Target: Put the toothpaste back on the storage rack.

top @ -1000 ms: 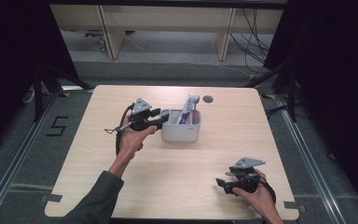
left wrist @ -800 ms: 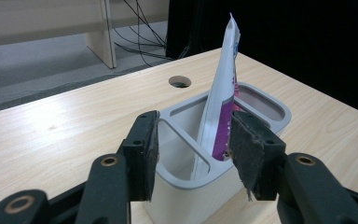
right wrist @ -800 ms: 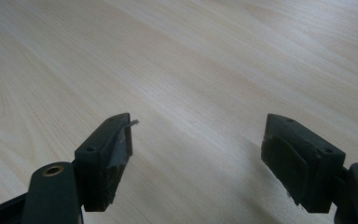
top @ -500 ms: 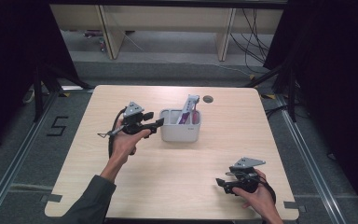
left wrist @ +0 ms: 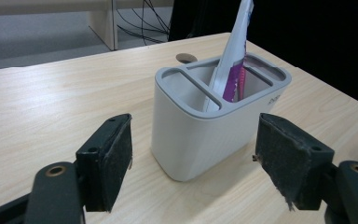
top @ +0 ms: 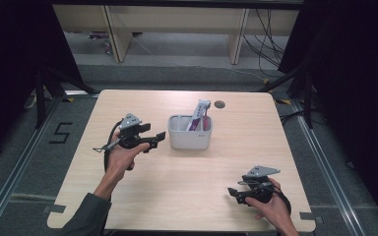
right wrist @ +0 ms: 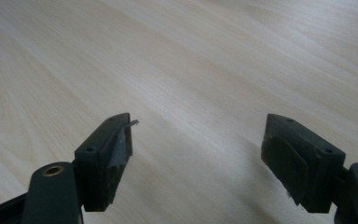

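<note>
You have two tongs over one wooden surface. Your left tongs hang just left of the single grey holder, jaws spread wide with nothing between them and the holder's near corner facing the gap. That holder sits near the middle of the surface, has several slots, and carries one white-and-purple tube leaning upright. Your right tongs sit low at the near right corner, jaws wide and empty.
</note>
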### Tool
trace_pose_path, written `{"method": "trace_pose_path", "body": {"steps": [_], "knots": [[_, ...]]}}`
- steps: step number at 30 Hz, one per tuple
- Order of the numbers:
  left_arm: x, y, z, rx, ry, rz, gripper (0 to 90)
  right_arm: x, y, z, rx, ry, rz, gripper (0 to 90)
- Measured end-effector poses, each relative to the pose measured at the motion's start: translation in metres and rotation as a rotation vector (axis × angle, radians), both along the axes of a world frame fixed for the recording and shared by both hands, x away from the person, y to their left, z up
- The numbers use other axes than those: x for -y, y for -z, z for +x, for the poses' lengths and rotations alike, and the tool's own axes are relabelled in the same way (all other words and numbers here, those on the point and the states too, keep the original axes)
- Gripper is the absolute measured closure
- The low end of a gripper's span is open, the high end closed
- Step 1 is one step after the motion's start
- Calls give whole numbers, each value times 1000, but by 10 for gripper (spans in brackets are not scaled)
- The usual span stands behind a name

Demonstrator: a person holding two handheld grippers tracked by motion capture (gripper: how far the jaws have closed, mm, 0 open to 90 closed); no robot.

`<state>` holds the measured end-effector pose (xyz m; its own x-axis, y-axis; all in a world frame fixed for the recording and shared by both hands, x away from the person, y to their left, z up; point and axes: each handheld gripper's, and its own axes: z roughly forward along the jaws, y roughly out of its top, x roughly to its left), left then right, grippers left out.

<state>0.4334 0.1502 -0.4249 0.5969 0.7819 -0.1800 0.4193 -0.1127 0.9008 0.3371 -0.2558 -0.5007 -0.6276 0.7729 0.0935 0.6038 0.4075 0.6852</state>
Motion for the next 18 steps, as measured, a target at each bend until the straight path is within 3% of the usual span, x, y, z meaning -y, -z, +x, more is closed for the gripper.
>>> {"method": "trace_pose_path", "body": {"steps": [6,8,11,18], "knots": [[-6,2,-7,-3,12,-2,253,0,0,0,0,1,0,252],[-9,3,-10,-3,16,7,249,-2,-1,-2,-26,19,13,251],[-12,5,-16,-6,19,7,243,-2,-1,-2,-29,17,15,252],[-20,12,-28,-6,38,28,225,-1,-1,-1,-15,4,7,251]]}}
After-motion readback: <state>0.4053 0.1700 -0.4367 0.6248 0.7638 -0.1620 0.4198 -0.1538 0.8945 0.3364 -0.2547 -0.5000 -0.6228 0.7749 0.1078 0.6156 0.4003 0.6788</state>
